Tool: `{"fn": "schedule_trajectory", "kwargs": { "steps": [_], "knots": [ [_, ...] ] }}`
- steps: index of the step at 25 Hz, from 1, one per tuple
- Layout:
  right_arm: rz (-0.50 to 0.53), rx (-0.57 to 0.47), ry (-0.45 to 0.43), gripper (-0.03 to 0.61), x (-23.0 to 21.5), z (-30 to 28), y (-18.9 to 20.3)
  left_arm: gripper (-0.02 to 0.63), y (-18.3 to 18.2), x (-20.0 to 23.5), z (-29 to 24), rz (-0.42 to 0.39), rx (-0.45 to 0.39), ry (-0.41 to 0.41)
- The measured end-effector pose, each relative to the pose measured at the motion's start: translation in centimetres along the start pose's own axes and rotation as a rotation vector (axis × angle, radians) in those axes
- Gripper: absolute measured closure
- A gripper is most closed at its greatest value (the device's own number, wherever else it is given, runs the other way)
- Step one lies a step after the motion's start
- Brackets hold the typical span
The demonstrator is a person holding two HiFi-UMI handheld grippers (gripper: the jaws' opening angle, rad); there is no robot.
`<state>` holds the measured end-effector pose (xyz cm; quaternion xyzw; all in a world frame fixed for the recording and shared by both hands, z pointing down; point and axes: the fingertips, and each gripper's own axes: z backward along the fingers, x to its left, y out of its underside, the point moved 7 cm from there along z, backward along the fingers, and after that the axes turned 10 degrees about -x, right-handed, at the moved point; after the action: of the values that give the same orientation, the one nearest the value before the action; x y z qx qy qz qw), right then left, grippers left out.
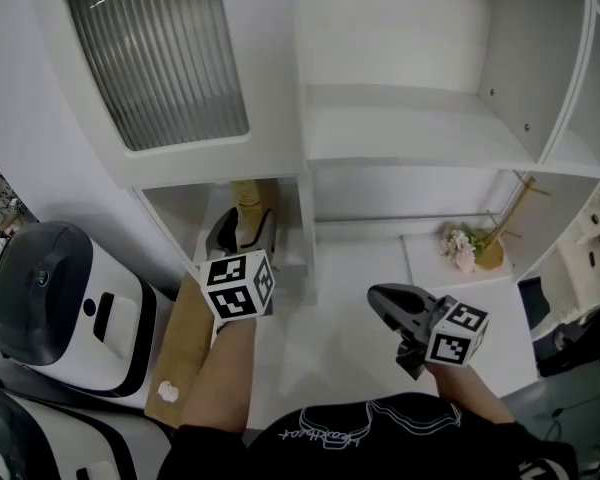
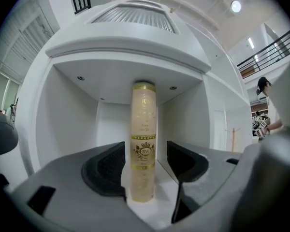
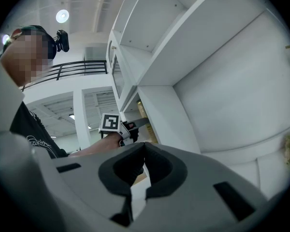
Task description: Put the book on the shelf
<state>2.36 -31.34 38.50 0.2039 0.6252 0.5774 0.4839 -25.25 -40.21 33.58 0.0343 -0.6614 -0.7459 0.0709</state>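
**Book upright in the shelf bay, left claw wide around it**

Book, a cream volume with gold print, stands on end at the centre of the left gripper view, spine outward. It is inside a low bay of the white shelf. It appears to rest on the bay floor by its own weight, clear of both side walls as far as can be told.

The left claw sits at the bay's mouth with its jaws spread wide. One black pad is on each side of the spine, with a gap at both, narrower on the left, so nothing presses on the book. That stance fits a release: the pads are level with the lower spine, so the book has nowhere to drop. In the head view the pair shows left of centre, under the ribbed door.

The right claw hangs at the lower right of the head view, well apart from the bay. Its jaws are closed tip to tip on nothing, probably parked clear of the narrow bay.

The task looks all but done. The left claw likely needs to draw straight back, because a tall, thin book on end would tip at a nudge.
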Motion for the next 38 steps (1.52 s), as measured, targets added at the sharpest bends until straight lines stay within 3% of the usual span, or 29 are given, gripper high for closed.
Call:
{"fn": "schedule_trajectory", "kwargs": {
  "steps": [4,7,13,16,19,23,25,38],
  "knots": [
    [0.017,-0.001,-0.02,0.572,1.2,0.7,-0.7,0.357,-1.0,-0.9,3.4,0.058,0.006,0.057],
    [0.016,0.002,-0.041,0.572,2.3,1.2,-1.2,0.359,-1.4,-2.4,6.5,0.117,0.035,0.152],
    [0.023,-0.002,-0.1,0.572,5.0,2.5,-2.0,0.364,-3.3,-6.4,13.7,0.172,0.013,0.33],
    [0.027,-0.006,-0.122,0.572,6.1,3.2,-2.5,0.374,-3.8,-8.7,16.8,0.256,-0.005,0.412],
    [0.03,-0.004,-0.149,0.572,7.4,3.9,-2.4,0.489,-3.9,-10.9,19.4,0.294,-0.003,0.491],
    [0.026,0.0,-0.173,0.572,8.6,5.0,-2.0,0.585,-3.5,-13.5,21.9,0.308,-0.011,0.558],
    [0.023,-0.005,-0.181,0.572,9.0,5.4,-1.9,0.609,-3.3,-14.5,22.7,0.326,-0.028,0.583],
    [0.036,0.001,-0.192,0.572,9.4,6.4,-1.3,0.609,-2.6,-16.4,23.4,0.31,-0.025,0.58]
  ]
}}
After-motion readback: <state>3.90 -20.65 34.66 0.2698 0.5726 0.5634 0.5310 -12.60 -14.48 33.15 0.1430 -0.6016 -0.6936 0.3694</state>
